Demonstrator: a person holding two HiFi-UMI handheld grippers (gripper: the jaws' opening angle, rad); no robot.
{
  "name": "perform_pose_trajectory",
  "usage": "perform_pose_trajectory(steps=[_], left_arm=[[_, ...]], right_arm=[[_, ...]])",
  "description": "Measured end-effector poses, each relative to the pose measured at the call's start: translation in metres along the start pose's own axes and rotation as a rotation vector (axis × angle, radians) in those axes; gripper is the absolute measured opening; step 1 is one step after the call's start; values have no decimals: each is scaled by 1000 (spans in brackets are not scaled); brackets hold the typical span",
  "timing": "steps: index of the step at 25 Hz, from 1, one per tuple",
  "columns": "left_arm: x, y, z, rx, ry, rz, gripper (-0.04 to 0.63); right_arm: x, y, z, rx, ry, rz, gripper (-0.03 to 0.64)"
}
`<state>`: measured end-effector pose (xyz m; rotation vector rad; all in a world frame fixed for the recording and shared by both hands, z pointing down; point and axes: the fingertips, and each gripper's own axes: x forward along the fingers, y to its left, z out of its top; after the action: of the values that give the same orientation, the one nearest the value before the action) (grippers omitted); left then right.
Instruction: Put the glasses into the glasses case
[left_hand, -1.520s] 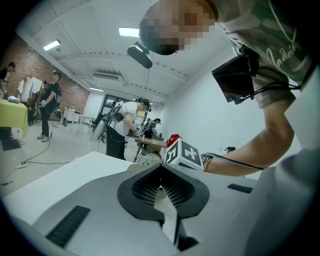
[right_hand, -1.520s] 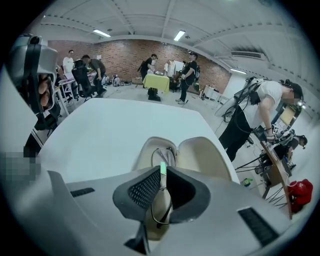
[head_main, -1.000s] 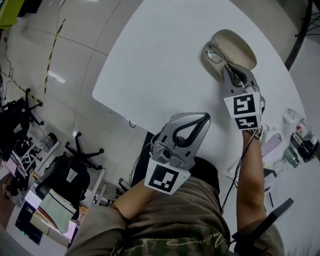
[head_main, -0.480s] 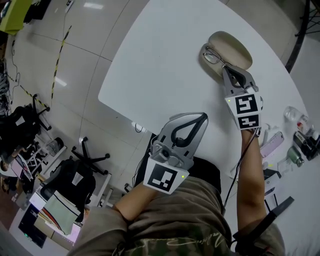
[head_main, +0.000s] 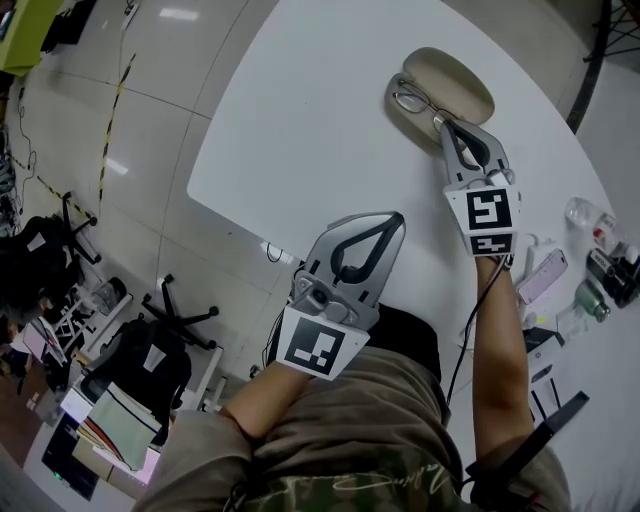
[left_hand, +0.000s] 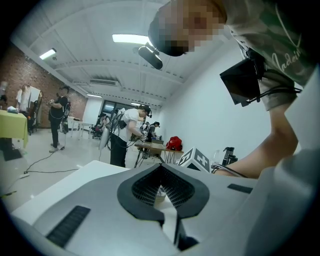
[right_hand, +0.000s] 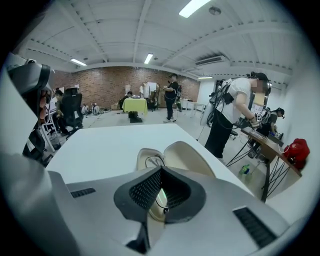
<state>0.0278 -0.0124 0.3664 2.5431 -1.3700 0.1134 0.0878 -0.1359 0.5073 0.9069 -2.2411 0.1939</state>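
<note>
An open beige glasses case (head_main: 455, 80) lies at the far side of the white table (head_main: 320, 120). The thin-framed glasses (head_main: 408, 100) rest in its lower half, lenses to the left. My right gripper (head_main: 441, 123) reaches to the case's near rim and is shut on the glasses' near end. In the right gripper view the case (right_hand: 184, 156) and a lens of the glasses (right_hand: 153, 161) show just past the right gripper (right_hand: 160, 169). My left gripper (head_main: 396, 218) hangs shut and holds nothing at the table's near edge. In its own view the left gripper (left_hand: 161, 166) is shut and points towards the room.
A phone (head_main: 545, 276), bottles (head_main: 588, 214) and cables lie at the table's right end. Office chairs (head_main: 170, 308) stand on the floor to the left. Several people stand around tables in the room behind.
The head view has shifted a little. My right gripper and the glasses have edged up and left at the case. The left gripper has kept its place.
</note>
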Motion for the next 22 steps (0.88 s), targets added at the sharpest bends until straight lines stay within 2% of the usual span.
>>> perform_pose_trajectory(steps=[6, 10, 22], left_arm=[[-6, 0, 1, 6, 7, 4, 6], [-13, 1, 9, 3, -1, -7, 6], [-22, -8, 37, 32, -61, -124, 6]], right_arm=[[-15, 3, 7, 42, -35, -16, 12], [-30, 7, 21, 34, -77, -54, 12], [-85, 15, 49, 45, -161, -212, 12]])
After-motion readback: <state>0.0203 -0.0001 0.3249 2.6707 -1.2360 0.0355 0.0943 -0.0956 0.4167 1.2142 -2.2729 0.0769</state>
